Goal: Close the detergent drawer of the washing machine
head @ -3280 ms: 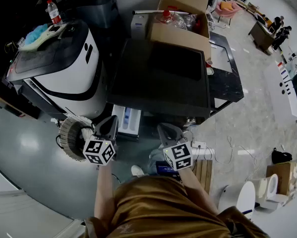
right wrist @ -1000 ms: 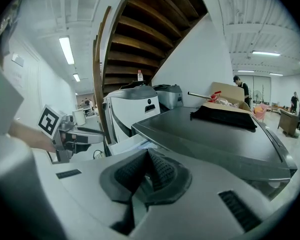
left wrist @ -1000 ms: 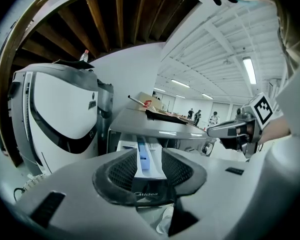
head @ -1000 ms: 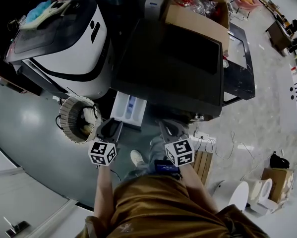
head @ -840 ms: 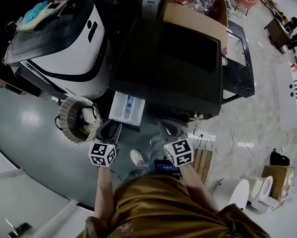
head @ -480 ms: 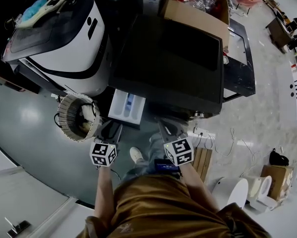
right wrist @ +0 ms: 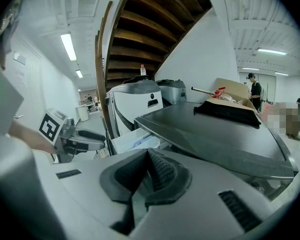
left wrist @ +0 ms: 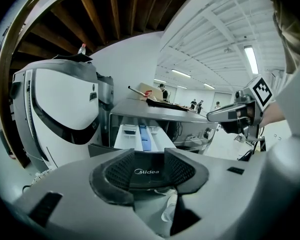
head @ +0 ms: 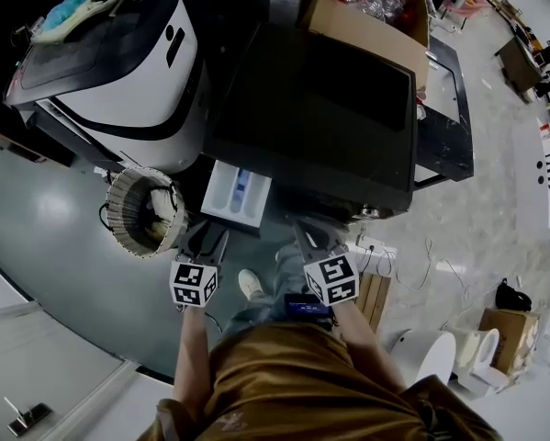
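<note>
I take the dark-topped washing machine as my reference. Its detergent drawer stands pulled out at the left end of the machine's front, not yet pushed in. Looking into it, I see white compartments with one blue insert running down the middle. I cannot make out any powder or liquid in them.

My left hand-held gripper sits just in front of the drawer, its jaws spread and just now opening wider. The drawer's dark front panel, with its Midea logo, shows in the gap between them, but the pads do not press on it. My right hand-held gripper hangs in front of the machine's middle, jaws pressed together with nothing between them.

On the floor just left of the machine's front corner stands a round woven basket holding something pale and crumpled. At the far edge of the machine's top sits an open cardboard box with red and clear plastic items inside. A white appliance stands close by the machine's left side.
</note>
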`<state>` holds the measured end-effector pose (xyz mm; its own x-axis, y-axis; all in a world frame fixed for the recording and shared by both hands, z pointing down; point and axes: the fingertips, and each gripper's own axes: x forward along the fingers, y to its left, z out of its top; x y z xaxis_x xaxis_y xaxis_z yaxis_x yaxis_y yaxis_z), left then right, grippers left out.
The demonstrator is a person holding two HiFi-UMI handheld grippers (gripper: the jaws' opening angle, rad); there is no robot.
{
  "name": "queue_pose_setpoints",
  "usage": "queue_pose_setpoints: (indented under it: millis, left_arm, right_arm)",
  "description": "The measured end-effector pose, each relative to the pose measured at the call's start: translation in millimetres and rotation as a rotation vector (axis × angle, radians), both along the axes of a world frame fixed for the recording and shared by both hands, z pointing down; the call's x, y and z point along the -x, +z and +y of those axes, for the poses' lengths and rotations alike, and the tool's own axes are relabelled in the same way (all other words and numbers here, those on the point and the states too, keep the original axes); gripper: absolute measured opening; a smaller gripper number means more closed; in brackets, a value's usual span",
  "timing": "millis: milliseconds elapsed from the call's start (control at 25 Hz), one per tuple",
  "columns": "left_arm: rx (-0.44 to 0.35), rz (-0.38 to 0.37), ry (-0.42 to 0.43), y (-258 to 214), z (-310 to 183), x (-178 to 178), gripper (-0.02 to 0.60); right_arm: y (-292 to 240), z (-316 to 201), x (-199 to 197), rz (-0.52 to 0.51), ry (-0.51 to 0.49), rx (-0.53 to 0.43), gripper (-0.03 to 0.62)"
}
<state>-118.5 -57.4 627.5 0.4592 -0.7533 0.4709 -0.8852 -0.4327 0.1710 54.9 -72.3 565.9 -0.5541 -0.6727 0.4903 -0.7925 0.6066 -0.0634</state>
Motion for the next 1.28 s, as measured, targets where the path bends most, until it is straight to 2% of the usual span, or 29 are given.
queue_pose_setpoints:
  millis: [200,400,800,1280]
  left_arm:
    - [0.007,-0.061,0.006,4.7,2.8,1.1,0.193]
    - [0.007,-0.077,0.004,4.6,0.5,0.3,0.193]
    - [0.003,-0.070,-0.044,6.5,-2.5,0.4,0.195]
    - [0.010,-0.066,-0.046,8.1,-3.5,1.2,0.198]
  right_arm:
    - [-0.5,0.2,0.3,-0.003,0.002,0.000,0.012]
    - [-1.1,-0.3,1.2,-0.001,0.007,0.000,0.012]
    - [3.6,-1.5,4.7,-0.006,0.007,0.010,0.012]
    - [6.0,-3.7,3.9,-0.008,0.016,0.017,0.012]
